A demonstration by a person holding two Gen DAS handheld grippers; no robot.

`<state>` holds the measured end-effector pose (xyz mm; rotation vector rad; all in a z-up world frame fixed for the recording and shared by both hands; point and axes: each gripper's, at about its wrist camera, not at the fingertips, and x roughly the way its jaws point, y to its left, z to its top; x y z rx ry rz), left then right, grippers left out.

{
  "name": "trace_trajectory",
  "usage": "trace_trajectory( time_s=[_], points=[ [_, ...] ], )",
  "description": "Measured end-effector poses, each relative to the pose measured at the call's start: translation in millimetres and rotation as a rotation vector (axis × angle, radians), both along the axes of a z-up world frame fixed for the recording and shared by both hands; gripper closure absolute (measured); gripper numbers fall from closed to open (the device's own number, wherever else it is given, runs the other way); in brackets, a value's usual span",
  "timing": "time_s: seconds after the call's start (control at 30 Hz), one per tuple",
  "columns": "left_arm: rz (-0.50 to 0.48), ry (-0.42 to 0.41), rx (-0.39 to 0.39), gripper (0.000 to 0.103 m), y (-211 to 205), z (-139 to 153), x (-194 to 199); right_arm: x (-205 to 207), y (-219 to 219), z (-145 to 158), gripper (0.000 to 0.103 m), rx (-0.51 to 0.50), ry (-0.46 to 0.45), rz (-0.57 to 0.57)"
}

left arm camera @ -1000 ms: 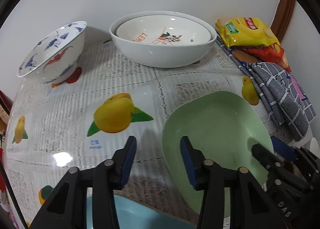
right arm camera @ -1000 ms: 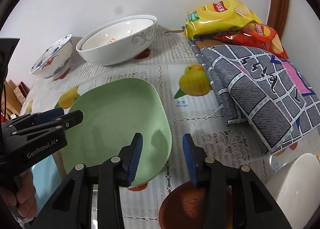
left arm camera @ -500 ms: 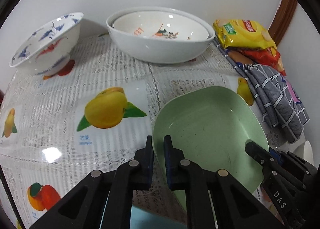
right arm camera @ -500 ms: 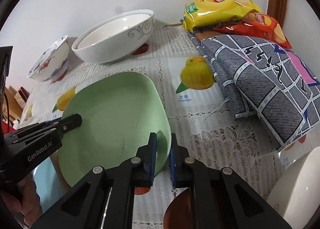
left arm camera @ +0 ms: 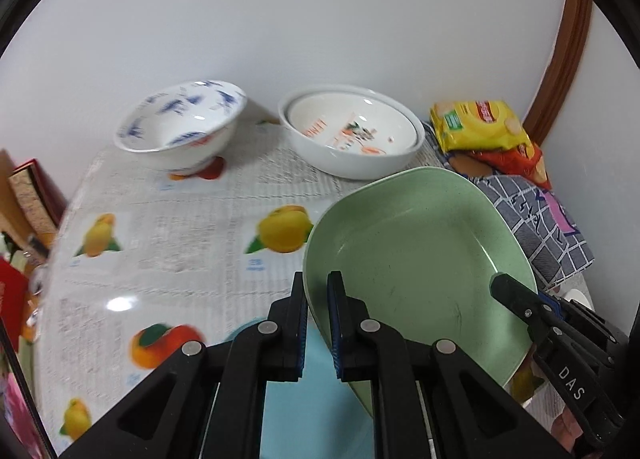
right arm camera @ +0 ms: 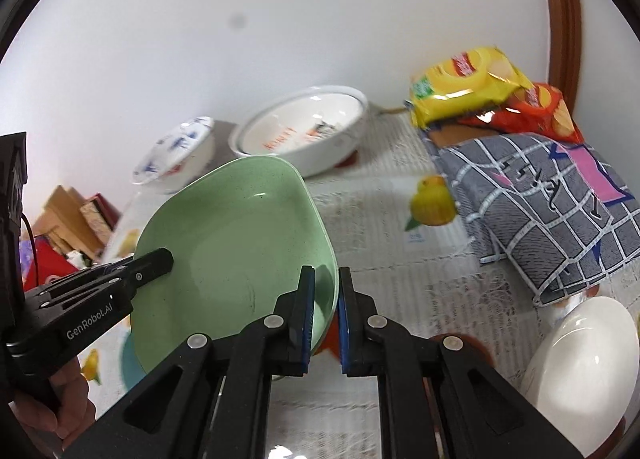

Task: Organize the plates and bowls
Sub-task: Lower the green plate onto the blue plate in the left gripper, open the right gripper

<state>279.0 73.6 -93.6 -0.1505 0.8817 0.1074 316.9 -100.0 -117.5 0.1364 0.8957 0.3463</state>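
Both grippers pinch the green plate point(left arm camera: 416, 259): the left gripper point(left arm camera: 317, 323) on its left rim, the right gripper point(right arm camera: 325, 315) on its right rim. The plate is tipped up off the table point(left arm camera: 192, 243). Next, I think, they must carry it together, level. A blue plate point(left arm camera: 308, 411) underneath is mostly hidden.

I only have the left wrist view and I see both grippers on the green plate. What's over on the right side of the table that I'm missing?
Observer: A white bowl sits at the near right, only a sliver in your view.
Operator: Anything under the right gripper?
Observer: Yes, a brown dish lies just behind the right gripper, which is shut on the green plate's right rim.
Operator: And my left gripper?
Observer: The hand holding the left gripper shows below it in the right wrist view.
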Motion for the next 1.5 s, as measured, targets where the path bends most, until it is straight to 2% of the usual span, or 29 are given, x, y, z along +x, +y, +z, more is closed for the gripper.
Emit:
trace_trajectory(
  time_s=[0.43,0.67,0.97,1.27,1.5],
  points=[
    [0.129,-0.051,0.038,0.093,32,33,-77,-56,41,35,0.093,0.027,-0.072,0.129],
    [0.159,-0.055,0.041,0.093,37,42,-100,-68,47,40,0.095,0.048,-0.060,0.158],
    [0.195,-0.048,0.012,0.092,45,38,-113,-76,56,43,0.095,0.043,-0.072,0.199],
    [0.208,-0.063,0.027,0.092,44,48,-120,-76,53,45,0.095,0.087,-0.062,0.215],
    [0.231,-0.050,0.044,0.092,45,43,-123,-79,58,43,0.095,0.084,-0.066,0.230]
  ],
)
